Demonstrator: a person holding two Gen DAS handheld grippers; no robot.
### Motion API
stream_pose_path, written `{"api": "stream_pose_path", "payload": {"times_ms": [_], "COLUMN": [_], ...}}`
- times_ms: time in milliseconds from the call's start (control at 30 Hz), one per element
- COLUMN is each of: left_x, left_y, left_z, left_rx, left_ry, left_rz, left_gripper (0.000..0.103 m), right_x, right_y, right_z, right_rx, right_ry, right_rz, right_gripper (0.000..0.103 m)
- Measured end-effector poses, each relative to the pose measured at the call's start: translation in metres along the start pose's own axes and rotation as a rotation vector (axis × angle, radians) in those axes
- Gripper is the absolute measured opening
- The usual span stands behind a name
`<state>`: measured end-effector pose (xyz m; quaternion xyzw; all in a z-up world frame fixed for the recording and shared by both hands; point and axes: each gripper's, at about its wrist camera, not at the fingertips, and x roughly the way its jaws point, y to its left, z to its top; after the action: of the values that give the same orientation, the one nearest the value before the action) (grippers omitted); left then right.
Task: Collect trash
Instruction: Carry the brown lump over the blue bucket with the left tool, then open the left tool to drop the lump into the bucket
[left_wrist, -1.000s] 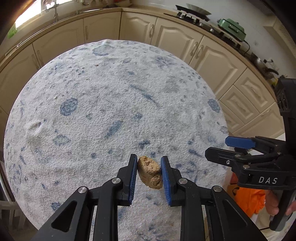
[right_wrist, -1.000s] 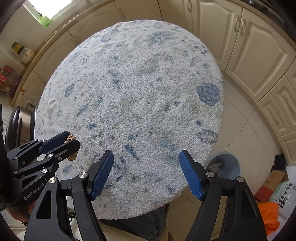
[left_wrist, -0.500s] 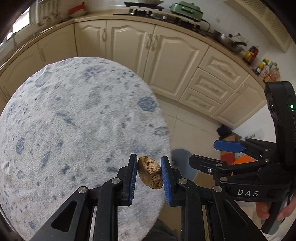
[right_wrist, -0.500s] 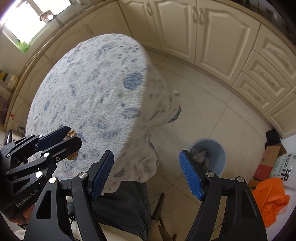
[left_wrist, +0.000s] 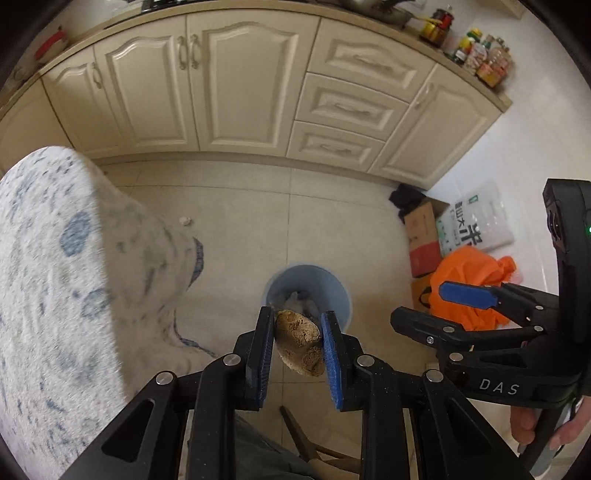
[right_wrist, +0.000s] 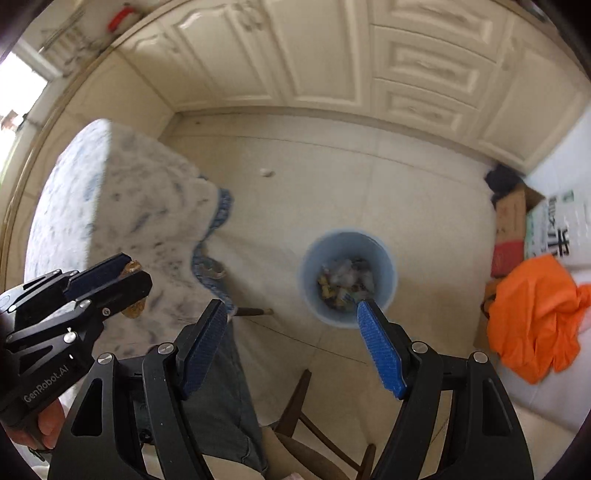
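Note:
My left gripper (left_wrist: 297, 332) is shut on a brown crumpled lump of trash (left_wrist: 297, 345), held in the air above the floor. A light blue trash bin (left_wrist: 334, 286) stands on the floor right behind the lump, with trash inside. In the right wrist view the bin (right_wrist: 314, 258) is ahead on the floor, holding several pieces of trash. My right gripper (right_wrist: 291, 319) is open and empty, above the floor near the bin. The left gripper (right_wrist: 127, 278) with the lump shows at the left of that view.
A round table with a blue-speckled white cloth (left_wrist: 48, 280) is at the left. Cream cabinets (left_wrist: 236, 85) line the back. An orange bag (left_wrist: 472, 273), cardboard boxes (left_wrist: 423, 236) and a rice sack (left_wrist: 476, 225) sit at the right. A small white scrap (left_wrist: 184, 220) lies on the floor.
Both grippers have swung right, away from the tabletop and over the floor. The bin is now straight ahead of the left gripper. The lump stays clamped; the right gripper stays open.

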<state>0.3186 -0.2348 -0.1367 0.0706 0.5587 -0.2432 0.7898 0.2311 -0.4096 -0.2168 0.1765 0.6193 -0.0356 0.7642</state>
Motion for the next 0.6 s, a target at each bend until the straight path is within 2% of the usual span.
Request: {"api": "stream_pose_path", "payload": {"times_ms": [133, 333, 367, 433, 467, 500, 600], "left_x": [0.033, 0.074, 0.079, 0.089, 0.092, 0.093, 0.099], "left_y": [-0.025, -0.054, -0.057, -0.065, -0.066, -0.070, -0.065], "left_z": [0.028, 0.052, 0.056, 0.059, 0.060, 0.058, 0.057], "left_rx": [0.076, 0.144, 0.149, 0.153, 0.156, 0.157, 0.140], "left_ry": [0.032, 0.063, 0.064, 0.057, 0.045, 0.038, 0.033], "left_rz": [-0.024, -0.046, -0.028, 0.017, 0.020, 0.022, 0.053], "left_gripper": [0.022, 0.025, 0.028, 0.057, 0.063, 0.067, 0.067], "right_x": [0.008, 0.010, 0.011, 0.016, 0.018, 0.019, 0.023], "right_y": [-0.047, -0.091, -0.096, -0.104, -0.107, -0.108, -0.109], "right_z": [-0.007, -0.025, -0.027, -0.032, -0.033, -0.035, -0.038], "right_rx": [0.113, 0.235, 0.251, 0.266, 0.271, 0.274, 0.281], "right_ry": [0.026, 0.022, 0.020, 0.027, 0.034, 0.038, 0.046], "right_rz": [-0.022, -0.037, -0.042, -0.040, -0.032, -0.029, -0.040], "right_gripper": [0.075, 0.075, 0.075, 0.075, 0.075, 0.075, 0.075]}}
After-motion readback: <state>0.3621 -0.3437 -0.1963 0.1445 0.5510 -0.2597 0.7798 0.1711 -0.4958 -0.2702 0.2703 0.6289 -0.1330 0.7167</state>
